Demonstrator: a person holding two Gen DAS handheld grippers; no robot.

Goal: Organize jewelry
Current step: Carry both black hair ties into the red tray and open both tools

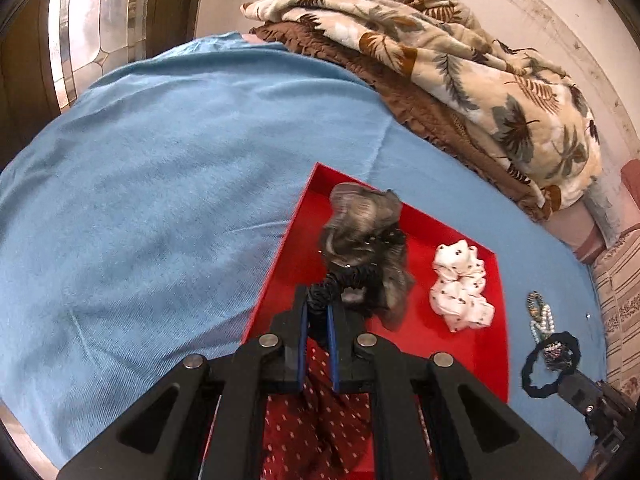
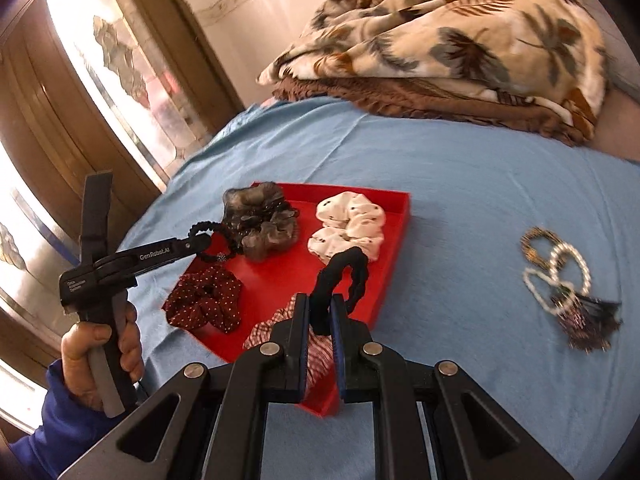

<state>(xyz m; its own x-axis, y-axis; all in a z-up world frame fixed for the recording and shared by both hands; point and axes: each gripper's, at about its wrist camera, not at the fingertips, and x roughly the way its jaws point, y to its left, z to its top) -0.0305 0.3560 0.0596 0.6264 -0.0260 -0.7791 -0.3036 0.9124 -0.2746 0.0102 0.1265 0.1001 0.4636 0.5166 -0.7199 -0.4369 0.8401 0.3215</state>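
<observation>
In the right wrist view, white lettering reading "GenRobot.AI" ran along the side of the black plastic left gripper (image 2: 200,245), on the long arm leading out to its fingers. A smaller white label sat on the black block just above the handle, seemingly "Data Acquisition System", though too small to read surely. No other text was legible in either view.

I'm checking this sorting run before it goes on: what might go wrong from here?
1. The thin black hair tie in the left gripper lies against the grey scrunchie and might drag it out of the red tray.
2. The right gripper pinches only an end of the black band; it may slip.
</observation>
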